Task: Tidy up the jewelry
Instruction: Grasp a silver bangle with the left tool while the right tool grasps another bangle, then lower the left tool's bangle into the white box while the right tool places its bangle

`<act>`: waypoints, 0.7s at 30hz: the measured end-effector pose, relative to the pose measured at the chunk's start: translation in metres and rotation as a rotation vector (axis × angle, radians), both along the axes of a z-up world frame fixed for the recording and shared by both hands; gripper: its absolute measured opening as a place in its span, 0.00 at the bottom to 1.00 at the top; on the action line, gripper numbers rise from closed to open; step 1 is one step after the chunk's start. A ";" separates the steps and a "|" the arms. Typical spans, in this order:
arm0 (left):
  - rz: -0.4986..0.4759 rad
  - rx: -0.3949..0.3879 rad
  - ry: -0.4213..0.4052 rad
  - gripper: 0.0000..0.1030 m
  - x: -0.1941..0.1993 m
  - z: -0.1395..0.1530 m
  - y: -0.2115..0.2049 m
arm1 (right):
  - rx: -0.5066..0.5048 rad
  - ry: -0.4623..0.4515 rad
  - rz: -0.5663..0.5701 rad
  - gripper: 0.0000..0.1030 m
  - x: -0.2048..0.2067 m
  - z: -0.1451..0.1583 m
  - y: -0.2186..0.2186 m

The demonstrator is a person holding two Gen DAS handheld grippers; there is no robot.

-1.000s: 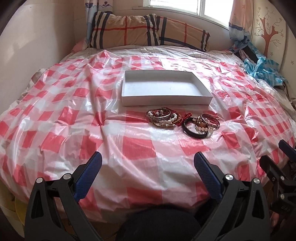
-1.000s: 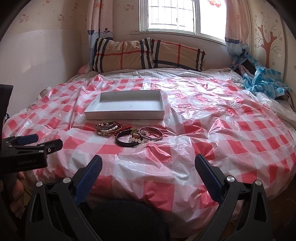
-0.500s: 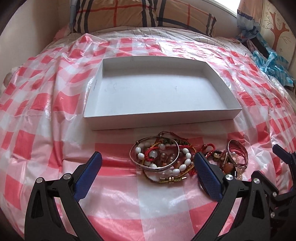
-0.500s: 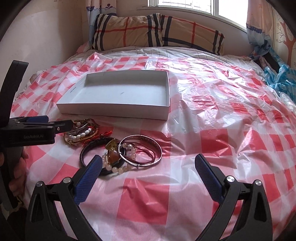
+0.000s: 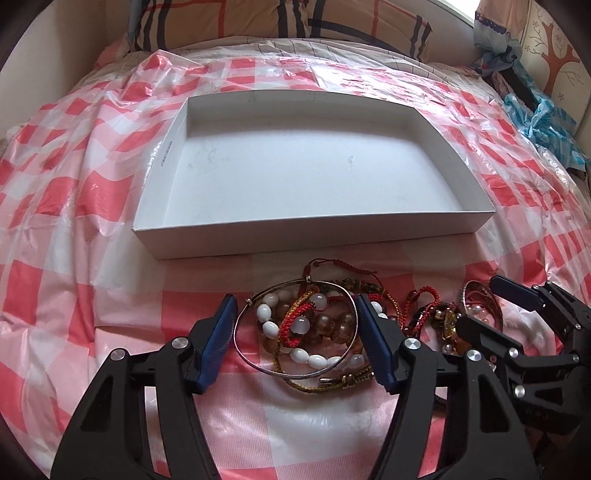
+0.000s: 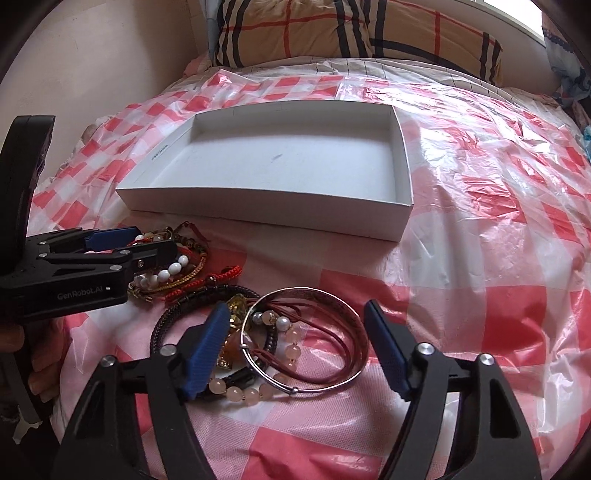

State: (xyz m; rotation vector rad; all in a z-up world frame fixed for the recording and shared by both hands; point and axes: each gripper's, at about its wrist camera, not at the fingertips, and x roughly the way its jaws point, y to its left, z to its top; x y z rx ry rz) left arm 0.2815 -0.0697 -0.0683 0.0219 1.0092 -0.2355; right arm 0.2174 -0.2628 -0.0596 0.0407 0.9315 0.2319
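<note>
Left wrist view: left gripper (image 5: pixel 295 328) jaws, just closing, stood apart around a silver bangle (image 5: pixel 295 332) over white-bead bracelets (image 5: pixel 291 347), not clearly pressing. White box (image 5: pixel 314 236) sat just behind on checkered plastic sheet (image 5: pixel 55 221). Right gripper (image 6: pixel 295 343) jaws, also closing, straddled a second bangle (image 6: pixel 325 380), apart; plaid pillows (image 6: pixel 332 33) lay beyond.

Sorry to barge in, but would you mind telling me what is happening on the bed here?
A person holding a gripper in each hand is starting to sort bracelets into the white box, which has nothing in it yet. The left gripper straddles the pile with the white bead bracelet, its jaws just closing but not yet pressing. The right gripper straddles the silver bangle in the second pile, likewise closing without a grip. All the jewelry lies on the checked plastic sheet.
</note>
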 end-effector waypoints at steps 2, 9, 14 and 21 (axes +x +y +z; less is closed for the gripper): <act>0.000 -0.028 -0.011 0.60 -0.009 0.005 0.007 | 0.016 -0.004 -0.011 0.63 -0.003 0.001 -0.003; 0.010 -0.058 -0.027 0.60 -0.030 0.015 0.025 | 0.049 -0.051 -0.025 0.63 -0.016 0.011 -0.007; 0.017 -0.055 -0.042 0.60 -0.035 0.019 0.030 | 0.065 -0.082 -0.034 0.63 -0.024 0.019 -0.008; 0.031 -0.060 -0.110 0.60 -0.034 0.036 0.028 | 0.067 -0.136 -0.029 0.63 -0.025 0.033 0.000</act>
